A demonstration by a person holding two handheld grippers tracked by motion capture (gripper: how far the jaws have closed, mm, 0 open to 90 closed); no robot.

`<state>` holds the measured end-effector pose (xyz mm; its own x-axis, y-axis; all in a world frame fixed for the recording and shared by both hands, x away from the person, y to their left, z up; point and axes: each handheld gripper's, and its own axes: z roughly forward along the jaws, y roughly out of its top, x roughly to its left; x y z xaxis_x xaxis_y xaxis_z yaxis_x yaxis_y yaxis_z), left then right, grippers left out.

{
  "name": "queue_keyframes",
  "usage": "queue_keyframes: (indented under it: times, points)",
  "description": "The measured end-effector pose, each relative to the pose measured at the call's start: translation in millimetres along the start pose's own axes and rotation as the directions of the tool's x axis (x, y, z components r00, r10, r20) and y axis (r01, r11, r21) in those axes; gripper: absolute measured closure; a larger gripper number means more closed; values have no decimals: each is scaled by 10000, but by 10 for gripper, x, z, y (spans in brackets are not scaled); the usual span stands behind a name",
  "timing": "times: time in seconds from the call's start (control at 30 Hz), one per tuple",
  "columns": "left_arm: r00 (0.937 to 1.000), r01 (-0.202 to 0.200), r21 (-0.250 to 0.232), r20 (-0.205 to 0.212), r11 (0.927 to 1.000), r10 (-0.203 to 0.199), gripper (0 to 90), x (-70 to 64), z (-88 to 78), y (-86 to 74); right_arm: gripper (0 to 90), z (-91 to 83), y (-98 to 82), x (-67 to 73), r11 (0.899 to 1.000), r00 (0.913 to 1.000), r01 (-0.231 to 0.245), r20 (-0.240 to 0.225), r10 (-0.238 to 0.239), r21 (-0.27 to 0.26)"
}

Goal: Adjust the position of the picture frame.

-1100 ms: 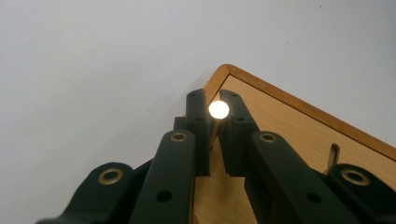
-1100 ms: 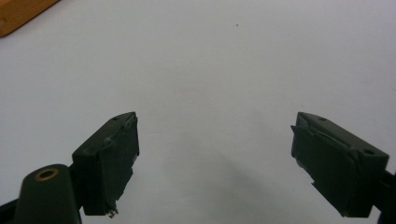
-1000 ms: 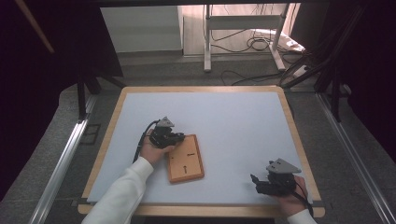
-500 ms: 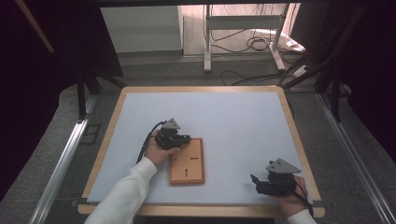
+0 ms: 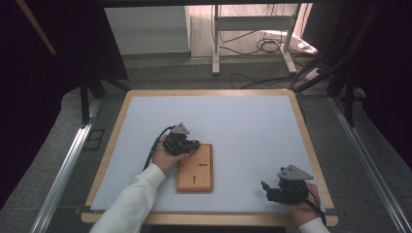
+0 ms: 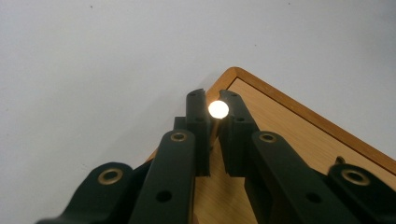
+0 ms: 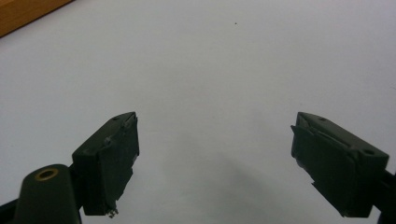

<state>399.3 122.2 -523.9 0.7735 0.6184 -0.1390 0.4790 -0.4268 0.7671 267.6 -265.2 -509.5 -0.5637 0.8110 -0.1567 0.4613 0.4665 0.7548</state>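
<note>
Wooden board [image 5: 195, 168] lies flat on the white table [image 5: 243, 121], nearer its front edge, left of centre. Left gripper [image 6: 212, 109] pinches a small pale round peg [image 6: 218, 109] above the board's far-left corner. Right gripper [image 7: 215, 154], jaws spread, rests near the front-right corner.

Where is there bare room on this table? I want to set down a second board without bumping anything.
The far half of the white mat, beyond the left gripper and wooden board, is bare. So is the stretch between the board and the right gripper. It is crowded at the board's near-left corner, where the left hand sits.
</note>
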Motion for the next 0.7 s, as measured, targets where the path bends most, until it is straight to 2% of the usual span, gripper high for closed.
queue_keyframes:
  times: [0.2,0.23,0.3,0.33,0.37,0.4,0.5,0.57,0.63,0.7]
  points:
    - [9999,109,25,23,9999,-109,829,1,-9,5,154,-4,3,5,10000,10000,8,-7,-8,9]
    - [9997,217,-150,58,9997,-216,812,7,-33,7,155,-4,2,5,10000,10000,3,-8,-3,6]
    - [9990,447,-615,42,9971,-445,723,15,-121,28,154,-6,1,4,10000,10000,-8,-20,8,13]
    - [9988,480,-766,39,9959,-479,645,21,-170,39,154,-6,0,3,10000,10000,-12,-22,12,10]
    - [9985,544,-835,-2,9950,-546,606,23,-215,44,154,-3,-1,6,10000,10000,-9,-12,9,9]
    - [9982,582,-841,-100,9948,-593,606,25,-257,46,154,-3,-1,6,10000,10000,-9,-12,9,9]
    - [9974,626,-751,-314,9952,-651,482,19,-356,30,154,3,0,17,10000,10000,-5,-8,5,37]
    - [9973,556,-655,-445,9963,-586,462,2,-402,8,154,5,1,18,10000,10000,0,5,0,39]
    - [9975,425,-386,-543,9984,-446,391,-19,-442,-7,154,1,4,10,10000,10000,-24,80,24,-12]
    - [9975,444,-402,-527,9982,-465,378,-30,-458,-13,154,0,5,8,10000,9999,-38,95,39,-29]
